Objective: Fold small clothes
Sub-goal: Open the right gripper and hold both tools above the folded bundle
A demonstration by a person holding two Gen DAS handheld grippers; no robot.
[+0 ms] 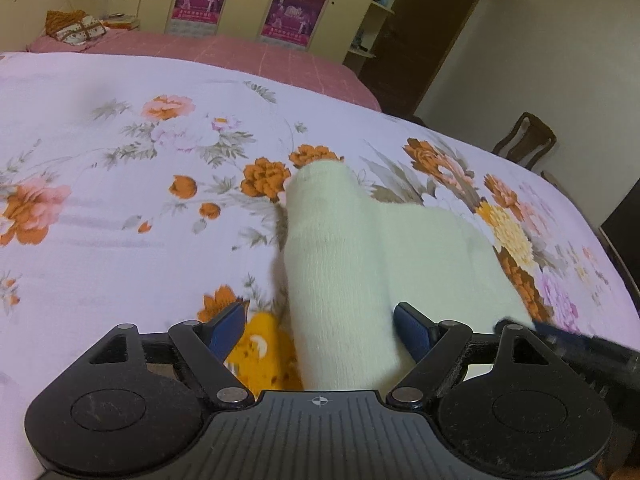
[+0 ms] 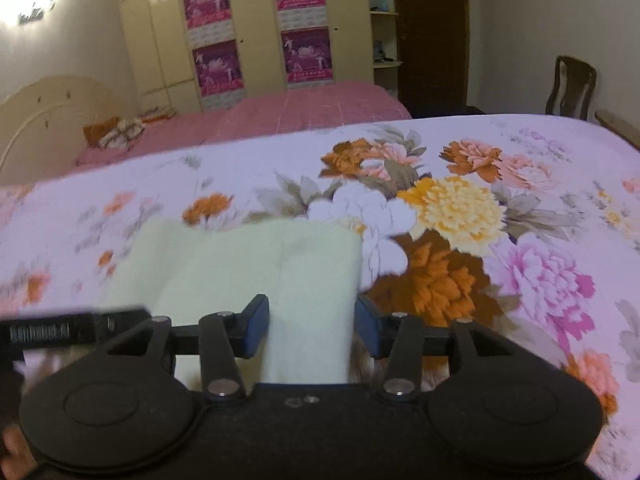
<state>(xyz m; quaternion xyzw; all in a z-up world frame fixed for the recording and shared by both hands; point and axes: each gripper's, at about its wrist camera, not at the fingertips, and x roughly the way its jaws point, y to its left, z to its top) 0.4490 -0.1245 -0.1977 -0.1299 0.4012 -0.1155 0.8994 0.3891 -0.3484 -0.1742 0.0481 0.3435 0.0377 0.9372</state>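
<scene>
Pale cream ribbed garment (image 1: 340, 280) is lying rumpled on the floral bed sheet (image 1: 100, 200), one fold bulging upward. Left tool (image 1: 320, 326) and right tool (image 2: 312, 326) are both spread apart, straddling the cloth without gripping it.

A floral bedsheet (image 1: 120, 240) fills the middle; pink bed (image 2: 304, 112) at twelve o'clock, wooden chair (image 2: 572, 88) at two o'clock.

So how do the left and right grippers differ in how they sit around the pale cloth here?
The left gripper is spread wider than the right gripper. The pale cloth between the left fingers is a raised, rounded fold nearer one finger; between the right fingers it lies flatter and nearly fills the gap. Both are open, straddling the same cloth on the floral bedspread.
</scene>
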